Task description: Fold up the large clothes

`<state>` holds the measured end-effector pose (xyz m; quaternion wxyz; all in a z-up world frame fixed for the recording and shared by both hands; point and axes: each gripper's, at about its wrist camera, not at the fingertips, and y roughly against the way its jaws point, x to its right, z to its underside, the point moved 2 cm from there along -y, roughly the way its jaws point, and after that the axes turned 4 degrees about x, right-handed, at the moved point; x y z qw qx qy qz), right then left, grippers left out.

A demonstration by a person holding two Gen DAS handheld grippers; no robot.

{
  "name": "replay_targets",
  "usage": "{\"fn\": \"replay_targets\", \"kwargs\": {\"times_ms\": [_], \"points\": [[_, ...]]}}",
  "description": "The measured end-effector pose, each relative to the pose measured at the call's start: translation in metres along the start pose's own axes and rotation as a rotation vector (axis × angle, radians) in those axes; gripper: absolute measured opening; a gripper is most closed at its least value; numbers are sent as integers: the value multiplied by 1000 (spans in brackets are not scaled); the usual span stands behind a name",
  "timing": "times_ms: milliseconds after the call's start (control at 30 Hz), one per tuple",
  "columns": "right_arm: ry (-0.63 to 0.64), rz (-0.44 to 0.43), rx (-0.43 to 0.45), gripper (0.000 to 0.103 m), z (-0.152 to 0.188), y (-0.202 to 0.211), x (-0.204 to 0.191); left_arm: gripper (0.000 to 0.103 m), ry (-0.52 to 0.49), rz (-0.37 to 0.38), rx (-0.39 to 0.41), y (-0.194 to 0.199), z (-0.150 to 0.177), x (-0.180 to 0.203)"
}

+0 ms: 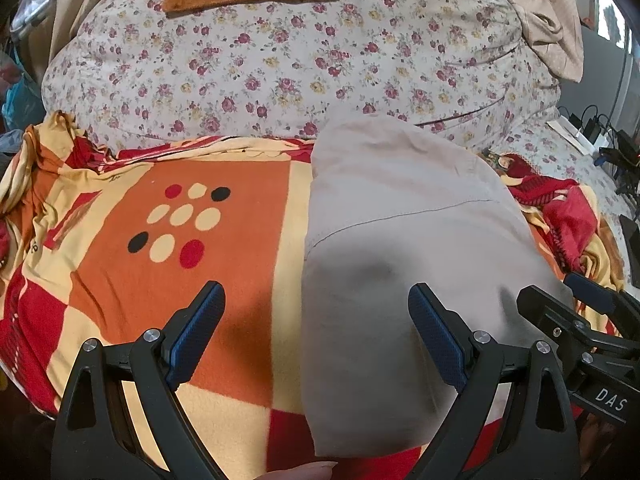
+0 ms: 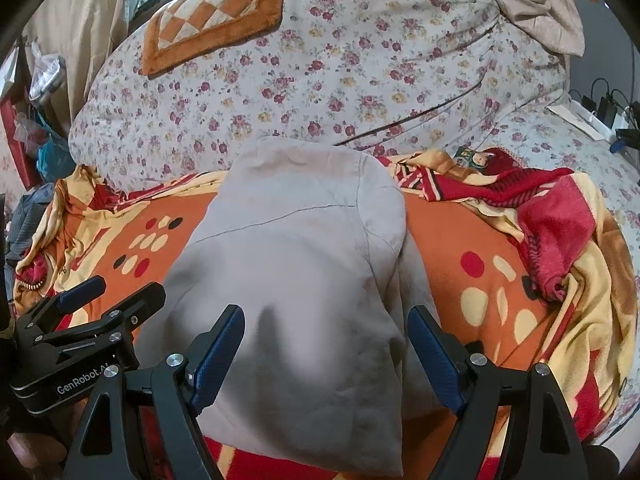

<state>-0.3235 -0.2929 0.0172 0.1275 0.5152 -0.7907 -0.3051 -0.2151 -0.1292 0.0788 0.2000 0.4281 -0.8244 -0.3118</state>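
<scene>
While the beige garment lies folded into a long, narrow strip on the orange blanket, both grippers hover above its near end with nothing between their pads. The left gripper stands wide open over the strip's left edge, one finger above the blanket, the other above the cloth. The right gripper is also wide open, straddling the strip's right side.

This looks like a pause between folds: the lengthwise fold seems done, and a crosswise fold probably comes next. That would call for lowering both grippers, pinching the near corners and carrying them toward the far end by the floral quilt.

The strip's nearest edge is partly cut off behind the fingers. What kind of garment it is, and how many layers it has, I cannot tell.
</scene>
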Motion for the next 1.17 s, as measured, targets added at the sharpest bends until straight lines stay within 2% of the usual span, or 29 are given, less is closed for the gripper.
{"fn": "replay_targets", "kwargs": {"times_ms": [833,1167], "points": [[7,-5,-21,82,-3,-14,-7,93,-2,-11,-25,-10,-4,-4],[10,-34,-40,82,-3,-20,-5,93,-14,17,-32,-16,-4,-8]]}}
